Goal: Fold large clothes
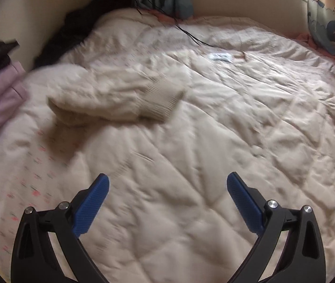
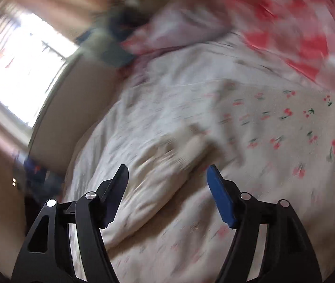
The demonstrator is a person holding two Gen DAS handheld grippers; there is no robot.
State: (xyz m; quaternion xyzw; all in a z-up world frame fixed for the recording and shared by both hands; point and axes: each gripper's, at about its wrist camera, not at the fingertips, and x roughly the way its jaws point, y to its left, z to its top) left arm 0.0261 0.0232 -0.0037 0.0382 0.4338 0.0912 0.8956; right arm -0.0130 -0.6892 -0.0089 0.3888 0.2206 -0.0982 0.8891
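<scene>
a cream knitted garment (image 1: 117,99) lies bunched on the quilted bedspread (image 1: 214,141), toward its left side. the left gripper (image 1: 167,186) and right gripper (image 2: 167,172) both hang spread above the bedding, nothing between their jaws.

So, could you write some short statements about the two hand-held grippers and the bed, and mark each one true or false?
1. The left hand-held gripper is open with nothing between its pads. True.
2. A cream sweater lies on the quilt. True.
3. The right hand-held gripper is clamped on the sweater. False: its jaws stand apart and grip nothing.
4. The sweater sleeve's ribbed cuff sits between the left pads. False: it lies well beyond them.
</scene>
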